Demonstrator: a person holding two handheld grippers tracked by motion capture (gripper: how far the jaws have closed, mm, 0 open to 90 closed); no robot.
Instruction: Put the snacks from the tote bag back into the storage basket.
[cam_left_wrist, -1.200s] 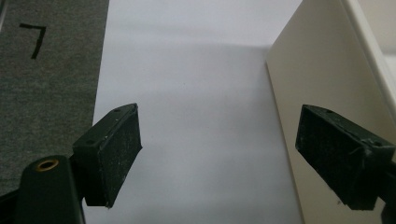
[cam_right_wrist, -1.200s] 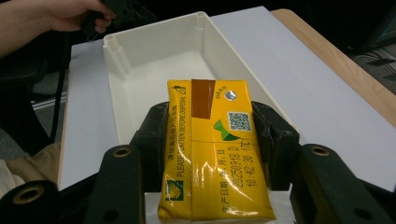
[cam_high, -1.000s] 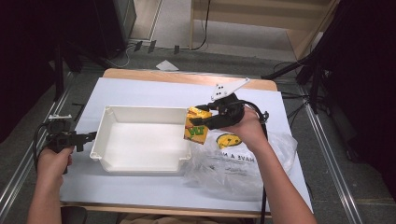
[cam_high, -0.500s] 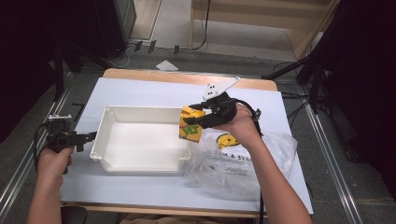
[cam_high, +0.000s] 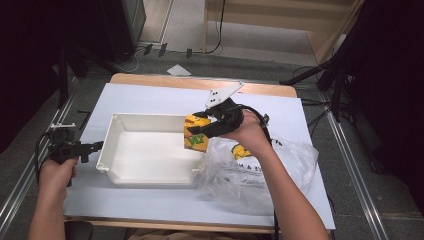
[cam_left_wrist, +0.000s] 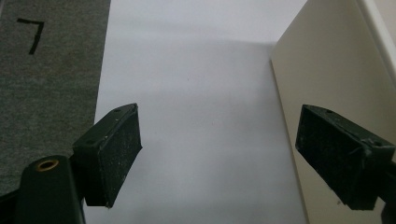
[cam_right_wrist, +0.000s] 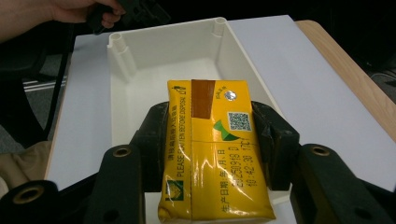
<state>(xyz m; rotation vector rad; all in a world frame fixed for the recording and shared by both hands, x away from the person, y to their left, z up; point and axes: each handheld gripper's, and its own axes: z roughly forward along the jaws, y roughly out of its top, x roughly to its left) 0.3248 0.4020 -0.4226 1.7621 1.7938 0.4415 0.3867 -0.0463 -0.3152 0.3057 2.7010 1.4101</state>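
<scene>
A yellow drink carton with green print hangs over the right end of the white bin, held between the jaws of my right gripper. In the right gripper view both pads press the sides of the yellow carton, and the white bin lies open beyond it. My left gripper rests at the table's left side, just outside the bin's left wall, its jaws spread with nothing between them. In the left gripper view the pads stand wide over white table cover beside the bin's wall.
A clear plastic bag with printed text lies crumpled to the right of the bin, under my right forearm, with a yellow item inside it. The white table cover ends at a wooden edge at the back. Metal rails run along both sides.
My right gripper has carried the yellow carton leftward from above the bag to over the bin's right end. The left gripper has stayed put.
</scene>
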